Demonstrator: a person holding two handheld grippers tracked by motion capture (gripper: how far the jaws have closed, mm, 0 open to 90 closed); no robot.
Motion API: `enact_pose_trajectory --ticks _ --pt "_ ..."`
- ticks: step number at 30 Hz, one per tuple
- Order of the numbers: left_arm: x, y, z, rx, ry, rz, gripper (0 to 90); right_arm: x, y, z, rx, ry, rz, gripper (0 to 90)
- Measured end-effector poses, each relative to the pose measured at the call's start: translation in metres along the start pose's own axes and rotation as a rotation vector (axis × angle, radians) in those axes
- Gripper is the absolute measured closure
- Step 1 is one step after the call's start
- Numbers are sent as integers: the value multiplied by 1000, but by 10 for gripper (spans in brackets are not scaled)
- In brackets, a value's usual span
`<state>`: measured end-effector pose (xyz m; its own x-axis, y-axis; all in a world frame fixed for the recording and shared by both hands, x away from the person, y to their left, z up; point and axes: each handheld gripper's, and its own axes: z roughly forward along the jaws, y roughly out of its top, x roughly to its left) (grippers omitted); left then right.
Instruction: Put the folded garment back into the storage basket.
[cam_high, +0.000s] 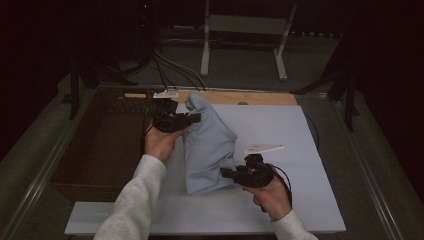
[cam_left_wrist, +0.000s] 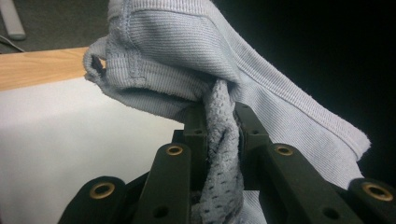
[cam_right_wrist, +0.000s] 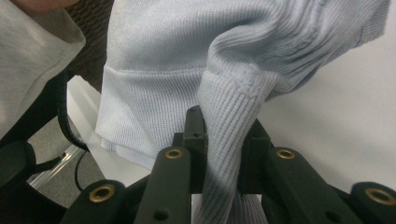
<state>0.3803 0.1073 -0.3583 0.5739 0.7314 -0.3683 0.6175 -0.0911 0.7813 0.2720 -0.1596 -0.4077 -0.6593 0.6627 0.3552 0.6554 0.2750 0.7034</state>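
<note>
A light blue knit garment (cam_high: 207, 145) lies bunched on the white board (cam_high: 280, 125), held at two ends. My left gripper (cam_high: 192, 119) is shut on its far end, near the collar; the left gripper view has bunched blue fabric (cam_left_wrist: 219, 135) pinched between the black jaws. My right gripper (cam_high: 226, 173) is shut on the near ribbed hem, and the right gripper view has the ribbed cloth (cam_right_wrist: 229, 140) pressed between the jaws. The garment (cam_right_wrist: 187, 56) hangs slack between both grips.
A dark wicker basket (cam_high: 105, 145) stands left of the board. A wooden strip (cam_high: 250, 97) runs along the board's far edge. Cables and a white frame (cam_high: 245, 30) lie on the floor beyond. A grey sleeve (cam_right_wrist: 32, 60) of the left arm is close.
</note>
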Motion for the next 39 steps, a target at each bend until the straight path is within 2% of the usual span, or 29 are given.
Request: enact_pose_trajectory --ticks 2,10,16,24,39 --pt "3 1 -3 -2 12 -1 784 2 3 2 -5 6 0 776" --pt "11 4 -7 -15 14 -17 784 6 13 8 -7 11 -6 775" --pt "13 6 -9 -17 18 -4 784 9 19 14 -6 14 0 775" --pt "21 7 -14 -29 19 -10 785 14 28 22 -9 20 -6 775" --pt "30 14 -21 -37 12 0 784 18 41 29 -15 30 -1 776"
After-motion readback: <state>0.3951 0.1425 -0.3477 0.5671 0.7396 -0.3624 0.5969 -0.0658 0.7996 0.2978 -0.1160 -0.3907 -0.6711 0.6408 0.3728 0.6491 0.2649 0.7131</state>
